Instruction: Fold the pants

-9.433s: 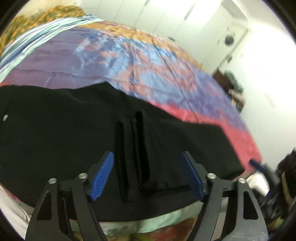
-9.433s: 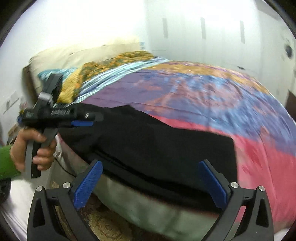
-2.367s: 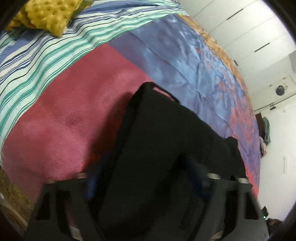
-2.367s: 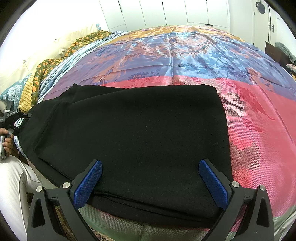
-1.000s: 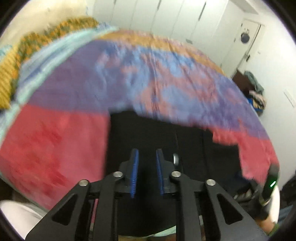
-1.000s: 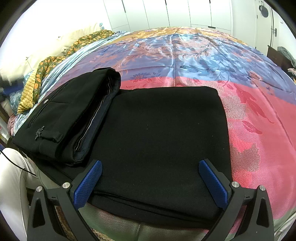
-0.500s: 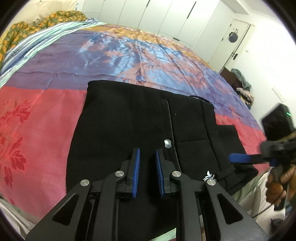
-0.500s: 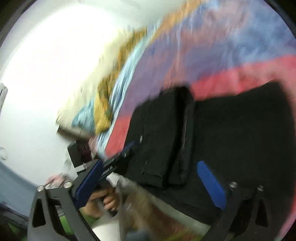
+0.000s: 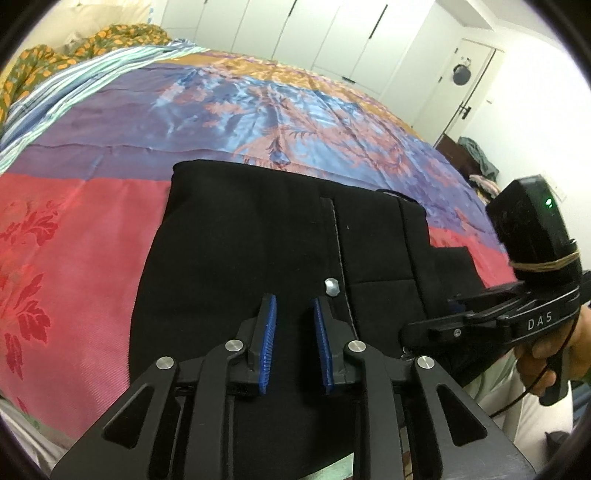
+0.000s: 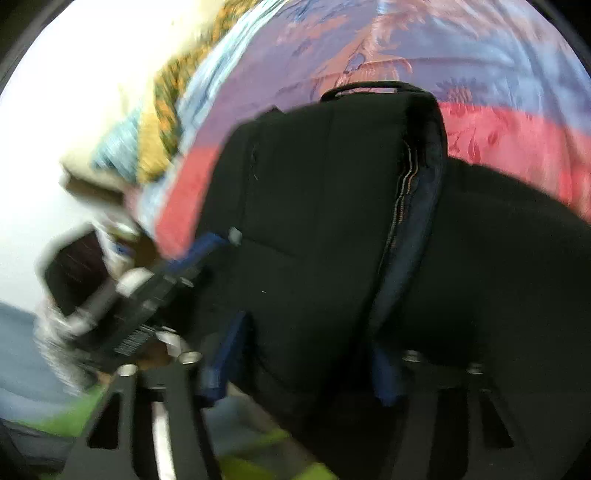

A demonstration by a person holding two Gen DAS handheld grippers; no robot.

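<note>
The black pants [image 9: 251, 236] lie folded on the bed, waist part laid over the legs, a silver button [image 9: 331, 286] showing. My left gripper [image 9: 293, 325] hovers just above them near the button, jaws nearly closed with a narrow gap and nothing between them. The right gripper shows at the right of the left wrist view [image 9: 436, 330], over the pants' near right edge. In the blurred right wrist view the folded pants [image 10: 314, 206] fill the middle, and my right gripper [image 10: 306, 354] has its blue fingers partly open astride the near edge of the fold.
The bed has a satin cover [image 9: 258, 107] in red, purple and blue bands. Pillows and a striped sheet [image 9: 55, 88] lie at the far left. White wardrobe doors [image 9: 295, 33] and a door stand behind. A chair with clothes [image 9: 476, 158] is at the right.
The left gripper has folded the waist part over the legs and released it, staying nearly closed above it. The right gripper has swung left and down to the fold's near edge, jaws narrowing.
</note>
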